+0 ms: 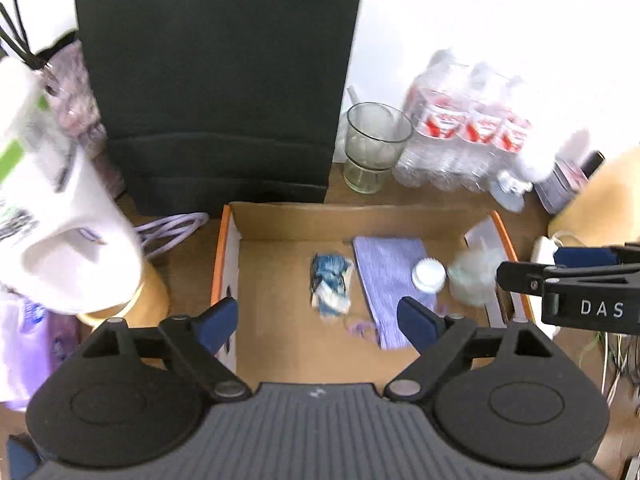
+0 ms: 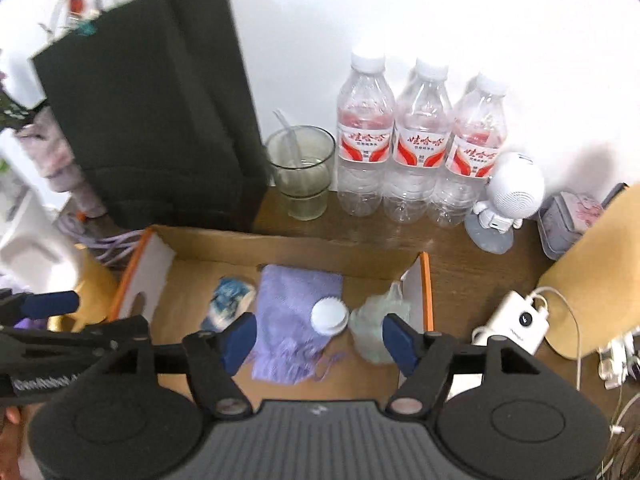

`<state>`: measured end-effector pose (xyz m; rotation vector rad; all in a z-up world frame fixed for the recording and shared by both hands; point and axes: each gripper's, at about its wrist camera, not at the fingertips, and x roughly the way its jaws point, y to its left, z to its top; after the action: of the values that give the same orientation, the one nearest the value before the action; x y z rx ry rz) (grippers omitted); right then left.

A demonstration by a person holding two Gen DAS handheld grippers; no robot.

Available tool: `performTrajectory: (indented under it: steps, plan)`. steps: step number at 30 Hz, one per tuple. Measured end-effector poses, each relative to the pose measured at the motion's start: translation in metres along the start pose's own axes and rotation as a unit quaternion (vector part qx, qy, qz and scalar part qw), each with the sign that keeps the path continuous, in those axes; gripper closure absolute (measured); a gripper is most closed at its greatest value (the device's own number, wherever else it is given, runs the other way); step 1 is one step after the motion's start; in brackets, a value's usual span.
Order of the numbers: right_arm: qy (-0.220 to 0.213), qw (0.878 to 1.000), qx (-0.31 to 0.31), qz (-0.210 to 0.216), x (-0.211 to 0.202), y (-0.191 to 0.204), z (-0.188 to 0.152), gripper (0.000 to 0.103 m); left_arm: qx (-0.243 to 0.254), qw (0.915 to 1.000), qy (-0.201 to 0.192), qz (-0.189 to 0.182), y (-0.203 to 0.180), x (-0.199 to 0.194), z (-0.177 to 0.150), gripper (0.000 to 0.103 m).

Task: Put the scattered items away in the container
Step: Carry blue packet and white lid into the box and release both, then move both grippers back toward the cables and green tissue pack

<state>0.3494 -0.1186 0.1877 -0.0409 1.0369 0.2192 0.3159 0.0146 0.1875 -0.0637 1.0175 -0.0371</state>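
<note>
We list, by size: shallow cardboard box with orange-edged end flaps point(image 2: 280, 246), on the brown wooden desk point(image 2: 460, 256). Inside: lilac knitted cloth point(image 2: 294, 312), pale green mesh puff point(image 2: 374, 330), blue-and-white crumpled wrapper point(image 2: 230, 300), white ribbed-cap jar point(image 2: 329, 316). Nothing loose is evident outside; tidying looks nearly done. Left gripper point(image 1: 316, 322) and right gripper point(image 2: 318, 342): jaws open, empty, above the box. Box walls low; tall dark paper bag point(image 2: 152, 112) crowds the far edge.

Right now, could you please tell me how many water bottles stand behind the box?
3 in view: left water bottle, middle water bottle, right water bottle, side by side against the wall, right of the glass. More may hide behind them.
</note>
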Motion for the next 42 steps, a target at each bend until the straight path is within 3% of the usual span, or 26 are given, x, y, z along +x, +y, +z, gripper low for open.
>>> performTrajectory:
  steps: [4,10,14,20,24,26,32,35,42]
  plan:
    - [-0.018,1.0,-0.007,0.004,-0.035,0.01,-0.021,0.033,0.0,0.9997,-0.024,0.0,-0.003,-0.031,-0.017,0.004]
    - [-0.032,0.999,-0.007,0.011,-0.058,0.018,-0.052,0.032,-0.01,0.9987,-0.049,0.005,-0.003,-0.052,-0.048,0.003]
    - [-0.06,0.998,-0.009,0.016,-0.067,0.021,-0.078,0.027,-0.022,0.9946,-0.101,-0.006,-0.001,-0.065,-0.08,0.001]
    - [-0.148,0.988,-0.023,0.03,-0.075,0.025,-0.135,0.027,-0.015,0.9775,-0.21,-0.001,-0.006,-0.075,-0.136,0.0]
    - [-0.23,0.971,-0.035,0.045,-0.079,0.023,-0.183,0.023,-0.016,0.9588,-0.283,0.002,-0.009,-0.076,-0.184,0.0]
    - [-0.26,0.964,-0.036,0.05,-0.076,0.023,-0.212,0.021,-0.015,0.9532,-0.302,0.0,-0.01,-0.074,-0.211,0.0]
    - [-0.287,0.955,-0.019,0.075,-0.075,0.022,-0.305,0.021,-0.01,0.9496,-0.313,-0.02,0.0,-0.073,-0.309,0.0]
    - [-0.295,0.952,-0.038,0.072,-0.082,0.031,-0.354,0.018,0.002,0.961,-0.276,-0.012,0.003,-0.066,-0.347,0.0]
    - [-0.269,0.959,-0.055,0.074,-0.08,0.05,-0.405,0.02,-0.001,0.9656,-0.258,-0.037,0.007,-0.069,-0.386,0.0]
